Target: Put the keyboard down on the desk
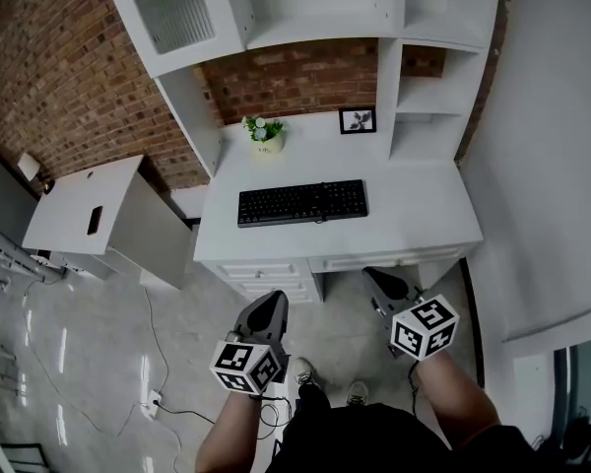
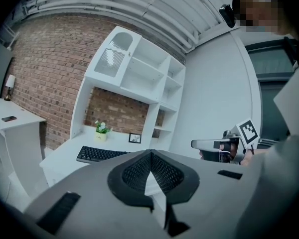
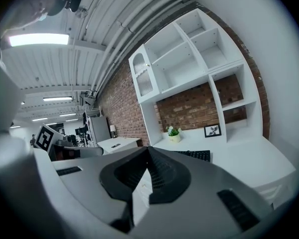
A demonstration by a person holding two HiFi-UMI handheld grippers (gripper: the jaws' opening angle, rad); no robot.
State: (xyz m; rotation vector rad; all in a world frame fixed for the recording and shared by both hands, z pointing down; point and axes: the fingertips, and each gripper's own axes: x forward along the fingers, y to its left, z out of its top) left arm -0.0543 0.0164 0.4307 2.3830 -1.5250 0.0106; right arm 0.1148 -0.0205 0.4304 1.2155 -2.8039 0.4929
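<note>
A black keyboard (image 1: 302, 203) lies flat on the white desk (image 1: 414, 215), near its front middle. It also shows in the left gripper view (image 2: 100, 154) and partly in the right gripper view (image 3: 195, 155). Both grippers hang in front of the desk, well short of it, over the floor. My left gripper (image 1: 268, 304) is shut with nothing between its jaws. My right gripper (image 1: 384, 282) is likewise shut and empty. The right gripper (image 2: 199, 144) appears at the side in the left gripper view.
A small potted plant (image 1: 266, 133) and a framed picture (image 1: 358, 119) stand at the back of the desk under white shelves (image 1: 320, 8). A white side cabinet (image 1: 89, 205) with a dark phone (image 1: 95, 219) stands left. Cables run across the floor (image 1: 98, 363).
</note>
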